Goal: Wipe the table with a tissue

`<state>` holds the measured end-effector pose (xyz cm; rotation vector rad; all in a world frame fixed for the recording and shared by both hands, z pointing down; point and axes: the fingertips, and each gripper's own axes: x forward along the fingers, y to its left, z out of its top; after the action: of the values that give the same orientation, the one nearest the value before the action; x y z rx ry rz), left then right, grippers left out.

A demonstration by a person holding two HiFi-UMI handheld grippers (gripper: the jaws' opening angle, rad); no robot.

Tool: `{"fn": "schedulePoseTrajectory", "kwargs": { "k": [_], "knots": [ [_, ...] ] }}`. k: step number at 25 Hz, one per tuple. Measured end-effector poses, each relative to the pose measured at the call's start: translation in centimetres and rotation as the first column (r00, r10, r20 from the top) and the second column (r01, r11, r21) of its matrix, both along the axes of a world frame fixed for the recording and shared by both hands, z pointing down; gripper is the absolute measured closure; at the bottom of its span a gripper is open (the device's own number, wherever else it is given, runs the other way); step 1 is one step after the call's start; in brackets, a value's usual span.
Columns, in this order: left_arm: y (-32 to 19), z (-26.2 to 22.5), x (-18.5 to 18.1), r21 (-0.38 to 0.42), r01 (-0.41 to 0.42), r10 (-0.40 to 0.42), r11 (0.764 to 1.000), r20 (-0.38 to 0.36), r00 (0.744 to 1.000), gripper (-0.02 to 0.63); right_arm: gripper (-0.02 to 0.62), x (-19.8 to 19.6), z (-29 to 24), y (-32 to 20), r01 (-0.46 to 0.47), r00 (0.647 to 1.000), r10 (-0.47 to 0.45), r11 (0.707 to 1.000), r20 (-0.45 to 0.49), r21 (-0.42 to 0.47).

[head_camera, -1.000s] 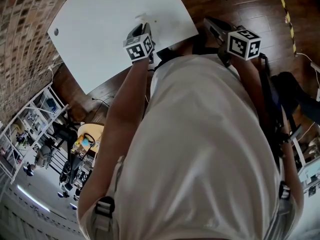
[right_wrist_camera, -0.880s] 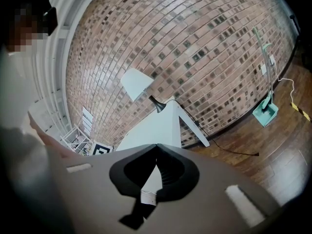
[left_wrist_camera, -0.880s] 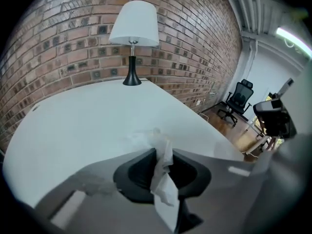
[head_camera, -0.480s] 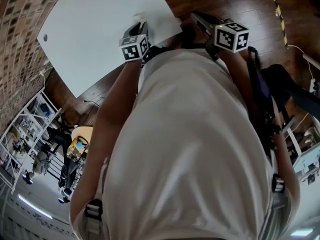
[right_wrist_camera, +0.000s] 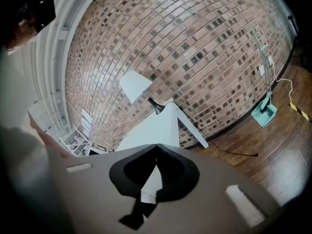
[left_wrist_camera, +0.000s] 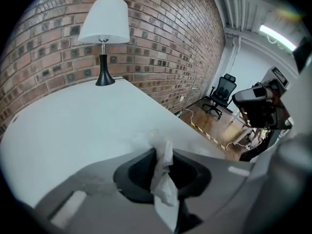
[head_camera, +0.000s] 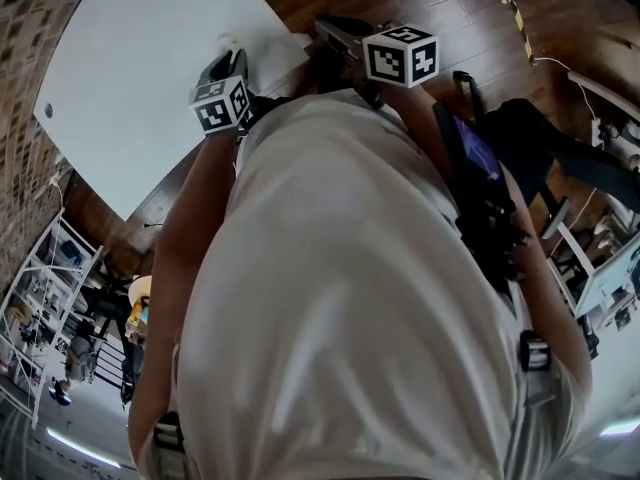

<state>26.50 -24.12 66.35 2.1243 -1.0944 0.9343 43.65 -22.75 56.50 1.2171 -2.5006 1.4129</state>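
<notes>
Currently the wiping step is in hand. The left gripper [left_wrist_camera: 161, 151] has its jaws clamped on the tissue [left_wrist_camera: 165, 184], a crumpled white strip that runs up between the pads and projects a short way past the tips. The gripper is pitched down over the white table [left_wrist_camera: 73, 130], near the table's near right edge as the head view shows it. The projecting end of the tissue appears to meet the surface, but contact cannot be confirmed from either view.

The right gripper [right_wrist_camera: 156, 147] is held off the table's right side, above the wood floor. Its jaws are together at the tips with nothing between them. It takes no part in this step.

A lamp [left_wrist_camera: 104, 38] stands at the far end of the table by the brick wall [left_wrist_camera: 161, 43], well apart from the tissue.

Next move, as judged: press the tissue flat to the surface, then draw it across in overlapping passes toward the far left. Maintain the clamp throughout. Stop each pass short of the lamp base.
</notes>
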Motion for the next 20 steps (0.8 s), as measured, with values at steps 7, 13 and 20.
{"fn": "schedulePoseTrajectory", "kwargs": {
  "k": [7,13,20],
  "knots": [
    [1.8,0.2,3.1,-0.008,-0.097,0.097,0.995,-0.040,0.994,0.538,0.588,0.1,0.0,0.7,0.006,1.000,-0.007,1.000,-0.009,-0.001],
    [5.2,0.3,7.7,-0.025,-0.337,0.335,0.941,-0.066,0.940,0.538,0.588,-0.3,0.2,0.7,0.023,0.999,-0.022,1.000,-0.044,0.007],
    [10.5,-0.7,12.8,-0.101,-0.536,0.500,0.838,-0.247,0.830,0.539,0.588,0.6,-0.6,0.1,0.057,0.994,-0.052,0.997,-0.095,0.053]
  ]
}}
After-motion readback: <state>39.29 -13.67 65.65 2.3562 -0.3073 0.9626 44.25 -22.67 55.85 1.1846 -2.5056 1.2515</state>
